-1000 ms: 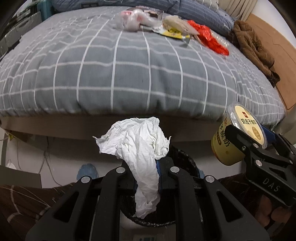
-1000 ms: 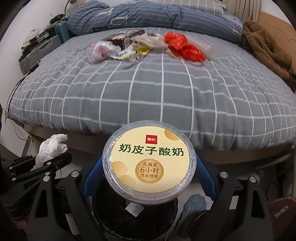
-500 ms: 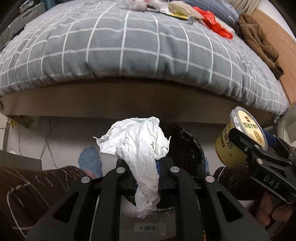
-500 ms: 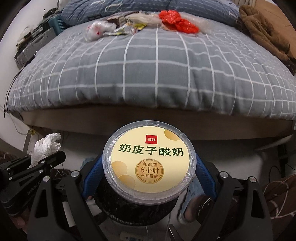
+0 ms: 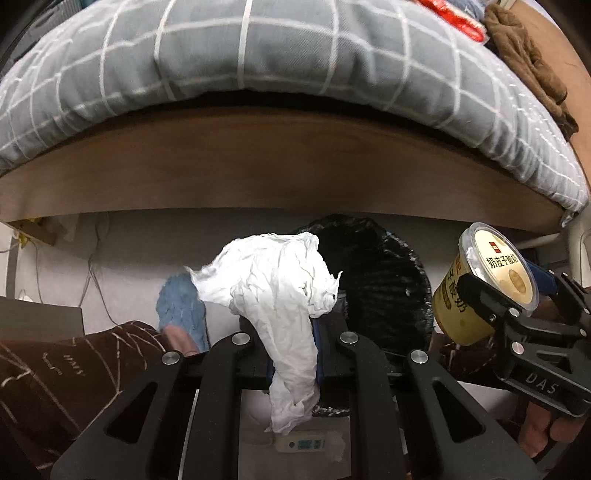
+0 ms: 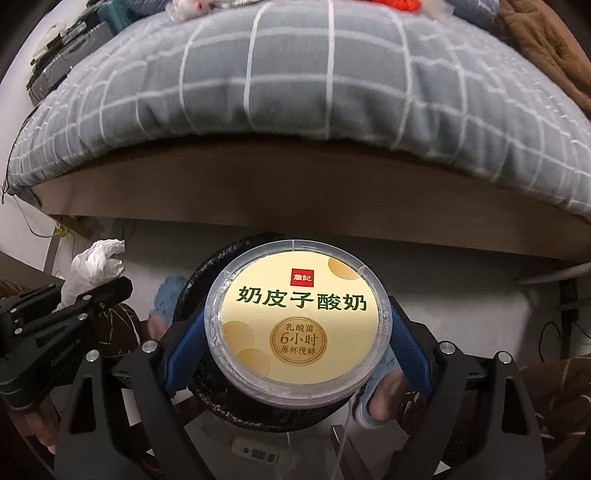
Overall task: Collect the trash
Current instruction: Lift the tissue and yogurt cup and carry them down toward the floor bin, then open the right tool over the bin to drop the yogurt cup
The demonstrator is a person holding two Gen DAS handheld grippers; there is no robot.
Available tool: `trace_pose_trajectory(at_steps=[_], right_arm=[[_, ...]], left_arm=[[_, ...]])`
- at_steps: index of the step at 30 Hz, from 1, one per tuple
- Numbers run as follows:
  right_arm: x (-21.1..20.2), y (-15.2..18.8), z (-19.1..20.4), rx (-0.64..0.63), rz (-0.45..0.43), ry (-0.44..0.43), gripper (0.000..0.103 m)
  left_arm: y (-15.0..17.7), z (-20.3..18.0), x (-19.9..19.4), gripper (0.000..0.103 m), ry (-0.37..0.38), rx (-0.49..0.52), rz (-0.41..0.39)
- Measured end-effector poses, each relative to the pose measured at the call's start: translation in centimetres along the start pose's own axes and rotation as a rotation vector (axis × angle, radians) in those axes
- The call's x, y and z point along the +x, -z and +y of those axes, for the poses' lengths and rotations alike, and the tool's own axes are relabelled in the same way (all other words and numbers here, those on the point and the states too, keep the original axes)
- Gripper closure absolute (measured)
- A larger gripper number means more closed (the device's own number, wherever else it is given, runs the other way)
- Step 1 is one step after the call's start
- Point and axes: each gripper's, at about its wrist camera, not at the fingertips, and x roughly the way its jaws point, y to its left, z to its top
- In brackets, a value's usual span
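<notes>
- Tissue (image 5: pixel 273 288), crumpled and white, is pinched in your left hand-held gripper (image 5: pixel 291 350); its jaws are closed tight on the paper, which bunches above the fingers and trails down between them.
- Your right hand-held gripper (image 6: pixel 295 332) stands wide, its blue pads (image 6: pixel 184 350) pressed on either side of a yogurt cup (image 6: pixel 297 325) with a cream lid printed in Chinese characters.
- Both point steeply downward, side by side, the cup to the right of the tissue in the left wrist view.
- Directly below them sits a trash bin (image 5: pixel 384 288) lined with a black bag; the cup hangs over its opening in the right wrist view, and the tissue hangs over its left rim.
- Your feet in blue slippers (image 5: pixel 181 310) and brown patterned trouser legs (image 5: pixel 59 373) flank the bin on the pale floor (image 5: pixel 129 258).
- Beyond the bin runs the brown wooden bed frame (image 5: pixel 295 162), with a grey checked duvet (image 6: pixel 295 85) draped over its edge.
- On top of the bed, far off, lie a red wrapper (image 5: pixel 454 14) and a brown garment (image 5: pixel 524 55).
</notes>
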Motion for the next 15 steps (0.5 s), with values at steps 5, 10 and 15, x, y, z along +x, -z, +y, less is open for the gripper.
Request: trace_pose_trajectory(at_steps=[5,10,15], right_arm=[[1.5,-0.2,0.4,-0.013,0.041,-0.009,0.018],[2.8,-0.4,1.2,-0.022,0.070,-0.021,0.018],[3.4,-0.4,2.0,-0.032,0.079,-0.025,0.018]], left_arm=[[0.0,0.6,1.6,0.089,-0.008,-0.008,0.036],[0.1,0.9,1.6,0.089,-0.022,-0.011,0.041],[0.5,2.3,1.5,0.089,-0.033,-0.023,0.038]])
